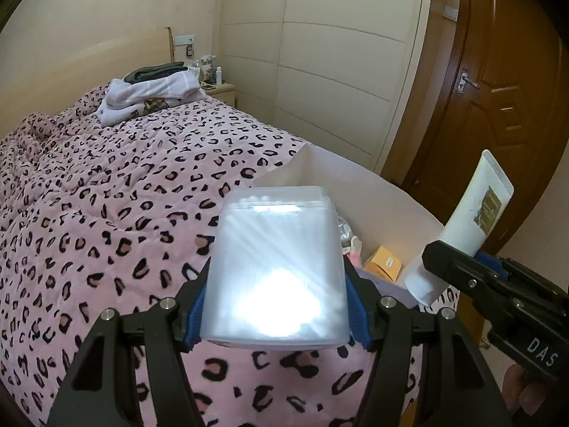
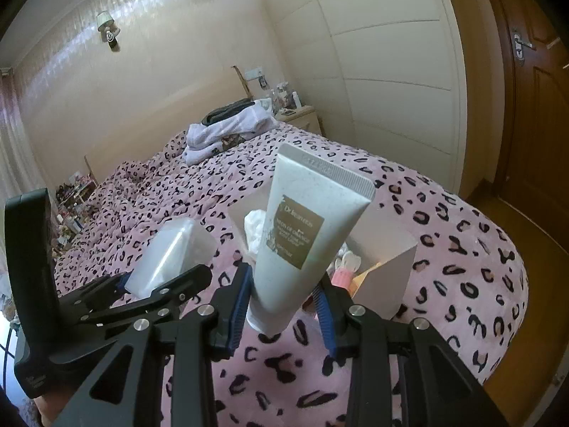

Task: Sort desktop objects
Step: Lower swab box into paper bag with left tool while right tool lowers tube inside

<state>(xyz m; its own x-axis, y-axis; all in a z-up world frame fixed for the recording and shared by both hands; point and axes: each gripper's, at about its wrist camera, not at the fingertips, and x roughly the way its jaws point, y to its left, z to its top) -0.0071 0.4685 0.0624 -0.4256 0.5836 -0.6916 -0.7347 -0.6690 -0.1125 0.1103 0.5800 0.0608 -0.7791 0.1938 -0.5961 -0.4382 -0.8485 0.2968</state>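
the left gripper (image 1: pixel 275 306) pinches a clear plastic box of cotton swabs (image 1: pixel 277 267). the right gripper (image 2: pixel 284 306) pinches a white squeeze tube with a brown label (image 2: pixel 302 235). both are held above the pink spotted blanket (image 1: pixel 106 195), near the white open box (image 1: pixel 373 195).

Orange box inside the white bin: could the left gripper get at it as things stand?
Probably not: the left gripper is shut on the clear box, so it has no free grip for the orange box.
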